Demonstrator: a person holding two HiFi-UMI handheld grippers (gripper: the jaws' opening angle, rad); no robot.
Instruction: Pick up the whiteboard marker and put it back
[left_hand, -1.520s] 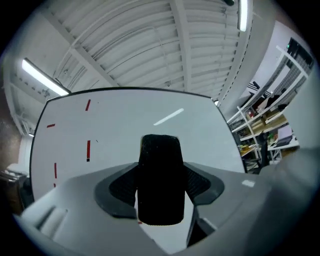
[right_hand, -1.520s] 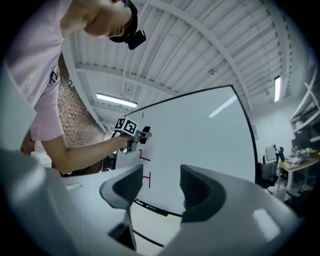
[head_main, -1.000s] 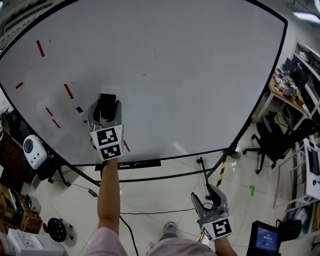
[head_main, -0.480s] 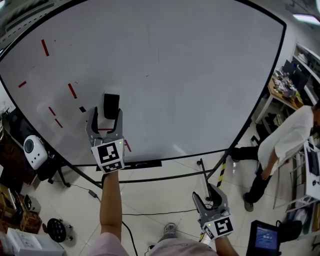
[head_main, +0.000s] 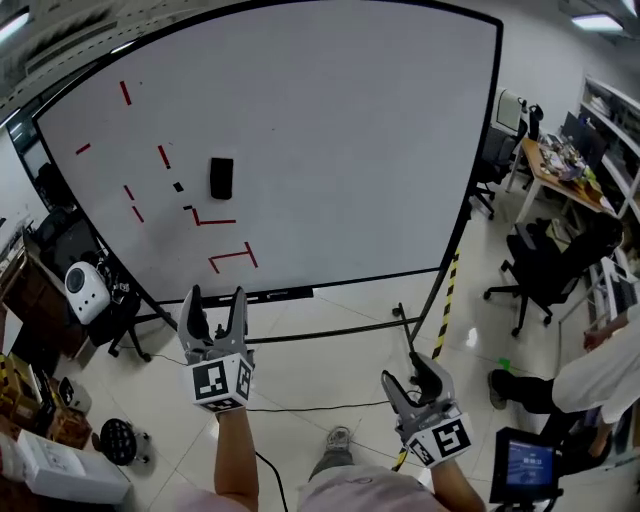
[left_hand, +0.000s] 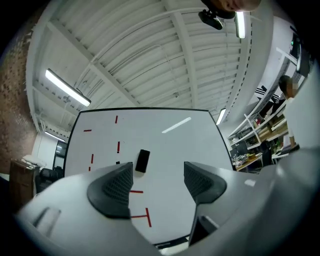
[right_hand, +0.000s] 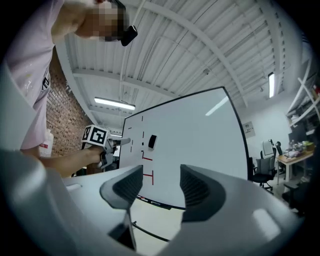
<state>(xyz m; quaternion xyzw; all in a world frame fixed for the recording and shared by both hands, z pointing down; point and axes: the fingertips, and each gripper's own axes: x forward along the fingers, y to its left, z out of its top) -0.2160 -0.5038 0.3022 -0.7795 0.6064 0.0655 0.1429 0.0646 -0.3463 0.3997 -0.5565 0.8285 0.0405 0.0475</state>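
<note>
A black oblong block (head_main: 221, 178), perhaps the marker or its holder, sticks upright on the whiteboard (head_main: 340, 130) among short red marks. My left gripper (head_main: 214, 305) hangs well back from the board, below the block, open and empty. In the left gripper view the block (left_hand: 143, 161) shows far off, above the left jaw of my left gripper (left_hand: 157, 182). My right gripper (head_main: 412, 378) is low at the right, open with nothing between its jaws. The right gripper view looks past my right gripper (right_hand: 159, 187) to the block (right_hand: 152, 141) and my left gripper (right_hand: 120, 142).
The board stands on a frame with a floor bar (head_main: 330, 335) and a yellow-black striped leg (head_main: 445, 300). A black office chair (head_main: 545, 275) and a cluttered desk (head_main: 565, 160) are at the right. A person in white (head_main: 605, 375) bends at the lower right. A white device (head_main: 85, 290) sits at the left.
My left gripper opened off the black block, left it on the board and drew far back and down. The board now looks farther away. The person in white moved toward the lower right.
</note>
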